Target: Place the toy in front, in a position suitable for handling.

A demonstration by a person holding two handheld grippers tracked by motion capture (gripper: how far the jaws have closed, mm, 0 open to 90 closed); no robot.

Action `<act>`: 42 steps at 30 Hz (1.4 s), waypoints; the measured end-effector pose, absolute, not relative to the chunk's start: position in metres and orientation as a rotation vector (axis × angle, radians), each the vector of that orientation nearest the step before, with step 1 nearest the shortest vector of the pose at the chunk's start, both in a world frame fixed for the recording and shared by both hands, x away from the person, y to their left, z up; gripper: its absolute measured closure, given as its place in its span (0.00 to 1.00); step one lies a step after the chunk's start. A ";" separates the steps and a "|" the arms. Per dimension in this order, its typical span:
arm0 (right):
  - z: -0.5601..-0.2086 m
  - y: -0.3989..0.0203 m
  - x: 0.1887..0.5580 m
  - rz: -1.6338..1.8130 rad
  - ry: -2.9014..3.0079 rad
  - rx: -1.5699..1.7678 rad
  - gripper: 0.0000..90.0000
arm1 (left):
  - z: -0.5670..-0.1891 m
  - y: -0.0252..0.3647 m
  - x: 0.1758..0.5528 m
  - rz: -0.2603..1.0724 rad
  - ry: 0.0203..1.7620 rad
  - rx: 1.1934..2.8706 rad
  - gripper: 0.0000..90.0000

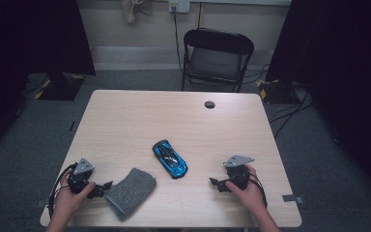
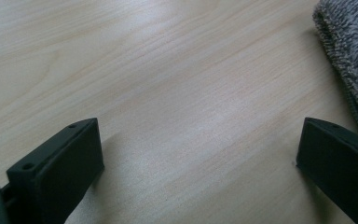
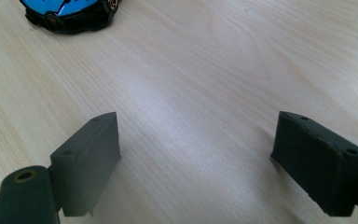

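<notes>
2 grippers, left (image 1: pixel 107 186) and right (image 1: pixel 213 182), jaws wide, near table (image 1: pixel 125 121) front edge.

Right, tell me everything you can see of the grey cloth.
The grey cloth looks like a thick, fuzzy knit, speckled light and dark grey, folded into a rough oblong. It lies flat on the table near the front edge, set at a slant, left of the toy car and apart from it. The left gripper sits right beside its left end with jaws open; whether they touch it cannot be told. In the left gripper view a stitched hem runs along its edge.
</notes>
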State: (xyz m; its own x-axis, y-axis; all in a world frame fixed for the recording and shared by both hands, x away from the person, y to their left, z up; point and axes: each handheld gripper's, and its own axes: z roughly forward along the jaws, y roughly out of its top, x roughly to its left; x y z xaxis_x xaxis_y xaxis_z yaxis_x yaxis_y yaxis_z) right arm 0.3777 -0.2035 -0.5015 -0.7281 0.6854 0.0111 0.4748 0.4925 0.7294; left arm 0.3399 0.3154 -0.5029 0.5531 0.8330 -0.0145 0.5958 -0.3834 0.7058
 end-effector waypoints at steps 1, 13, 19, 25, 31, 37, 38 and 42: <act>-0.502 -0.203 0.378 1.072 2.460 0.982 0.16 | -0.503 0.315 0.340 0.455 1.143 2.117 0.00; -0.502 -0.203 0.378 1.071 2.459 0.983 0.16 | -0.503 0.315 0.340 0.454 1.143 2.118 0.00; -0.502 -0.202 0.377 1.061 2.437 1.007 0.16 | -0.503 0.315 0.340 0.453 1.144 2.118 0.00; -0.501 -0.202 0.373 1.060 2.428 1.025 0.16 | -0.503 0.315 0.341 0.456 1.143 2.119 0.00; -0.495 -0.194 0.375 1.001 2.464 1.002 0.18 | -0.503 0.315 0.341 0.456 1.143 2.118 0.00; -0.487 -0.181 0.381 1.027 2.480 0.958 0.18 | -0.503 0.315 0.341 0.457 1.143 2.118 0.00; -0.486 -0.180 0.382 1.031 2.480 0.954 0.18 | -0.503 0.315 0.341 0.456 1.143 2.118 0.00; -0.483 -0.171 0.385 1.063 2.473 0.949 0.17 | -0.503 0.315 0.341 0.456 1.143 2.118 0.00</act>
